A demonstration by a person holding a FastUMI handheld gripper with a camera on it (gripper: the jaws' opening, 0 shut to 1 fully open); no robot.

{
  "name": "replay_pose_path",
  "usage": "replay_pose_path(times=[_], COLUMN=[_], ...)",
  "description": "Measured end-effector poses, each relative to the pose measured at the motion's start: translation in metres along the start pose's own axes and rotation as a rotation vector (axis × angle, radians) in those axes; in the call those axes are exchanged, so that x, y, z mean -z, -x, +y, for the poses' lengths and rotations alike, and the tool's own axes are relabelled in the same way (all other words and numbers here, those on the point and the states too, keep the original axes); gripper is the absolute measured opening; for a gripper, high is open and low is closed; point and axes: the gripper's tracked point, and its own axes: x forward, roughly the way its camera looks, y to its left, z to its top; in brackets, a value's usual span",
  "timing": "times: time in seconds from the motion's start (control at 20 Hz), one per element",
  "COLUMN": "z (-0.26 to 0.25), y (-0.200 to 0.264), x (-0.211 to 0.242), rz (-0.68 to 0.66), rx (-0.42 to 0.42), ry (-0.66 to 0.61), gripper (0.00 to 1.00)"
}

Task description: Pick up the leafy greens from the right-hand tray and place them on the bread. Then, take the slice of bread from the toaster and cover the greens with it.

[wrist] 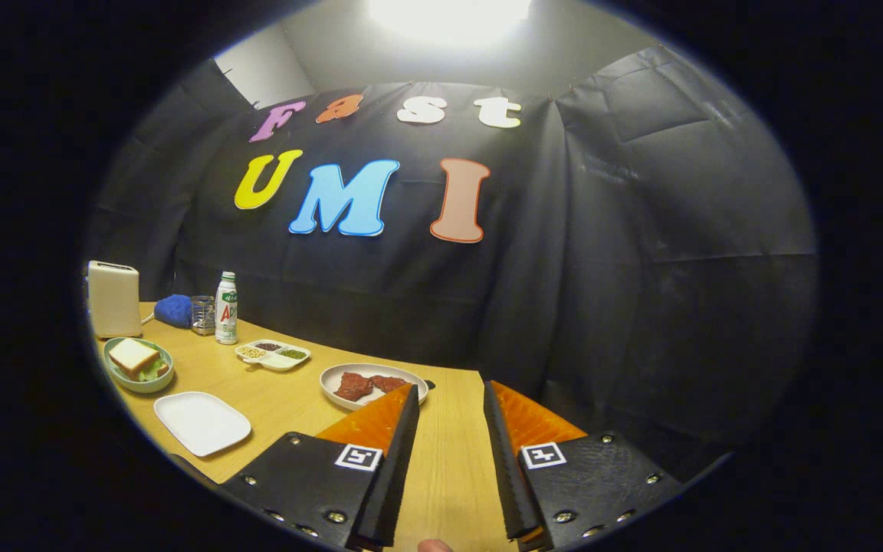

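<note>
**Green leaf under a bread slice in the far bowl**

Green leaves show under a slice of bread (133, 356) in the pale green bowl (139, 366) at the left of the frame, just in front of the cream toaster (113, 298). That is how the task wants things to lie: greens (152, 372) on bread, a slice covering them. I cannot make out a lower slice beneath the leaves, nor whether any bread sits in the toaster slot.

By my reading the covering step looks done, so no further pick seems called for; a closer look into the bowl would settle it.

The gripper (451, 399) hangs over the wooden table (441, 460) with its fingers apart and nothing between them. The bowl lies well off to the left of them, beyond an empty white rectangular tray (201, 422). A white plate of red meat slices (371, 383) sits just ahead of the left finger.
</note>
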Motion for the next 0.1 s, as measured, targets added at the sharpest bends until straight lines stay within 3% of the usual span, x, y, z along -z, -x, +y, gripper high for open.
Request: replay_pose_path(times=[0.1], z=[-0.029], y=[-0.011], x=[0.015], rz=[0.016], rx=[0.021], ry=[0.037], gripper=[0.52])
